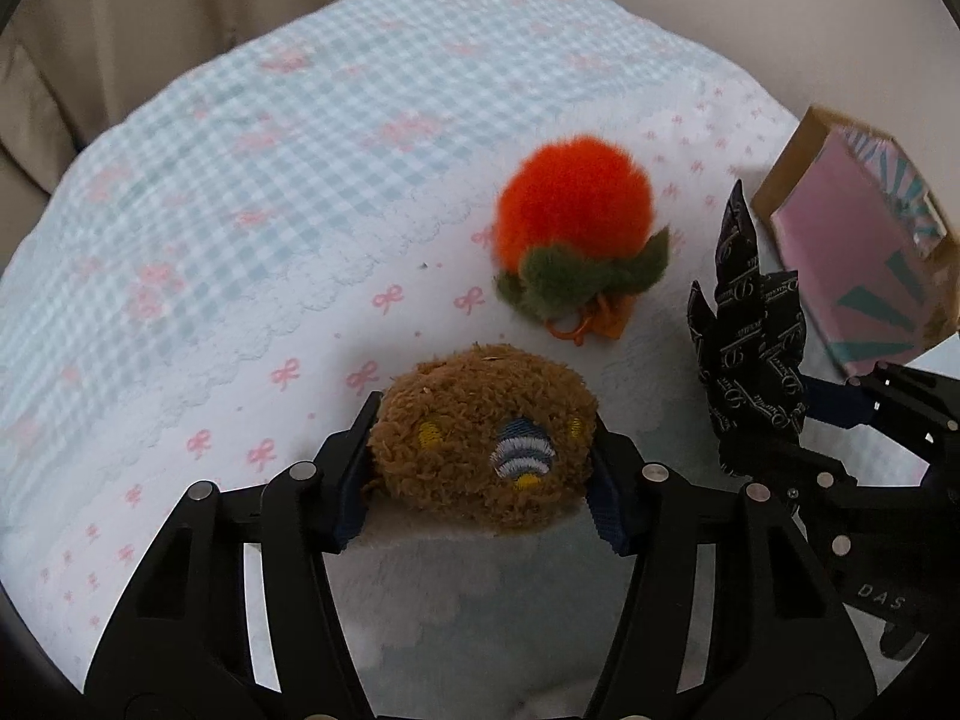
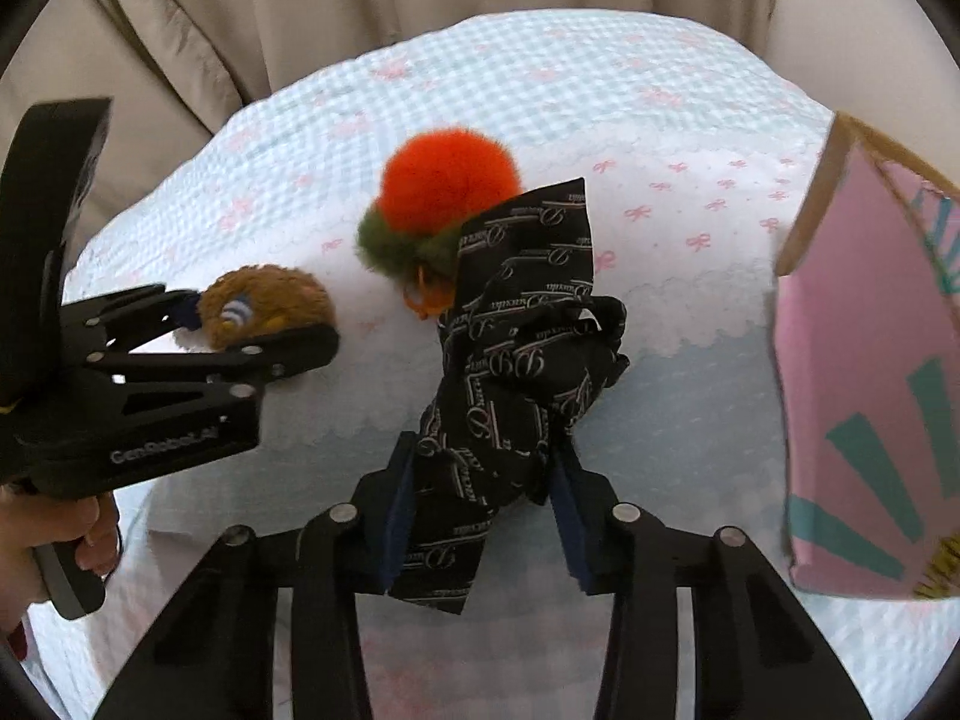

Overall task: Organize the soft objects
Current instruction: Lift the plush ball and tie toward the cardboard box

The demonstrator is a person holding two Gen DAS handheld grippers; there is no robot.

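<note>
My left gripper (image 1: 483,468) is shut on a brown curly plush toy (image 1: 483,438) with an embroidered striped patch, held just above the bed; it also shows in the right wrist view (image 2: 264,306). My right gripper (image 2: 483,516) is shut on a black printed cloth bow (image 2: 516,360), which sticks up at the right in the left wrist view (image 1: 747,348). An orange fluffy plush with green leaves (image 1: 570,222) lies on the bed beyond both grippers; it also shows in the right wrist view (image 2: 447,192).
A cardboard box with a pink and teal lining (image 2: 870,372) stands at the right, tilted, and shows in the left wrist view (image 1: 864,240). The bed cover (image 1: 270,180) is blue gingham with pink bows. Beige curtains (image 2: 360,12) hang behind.
</note>
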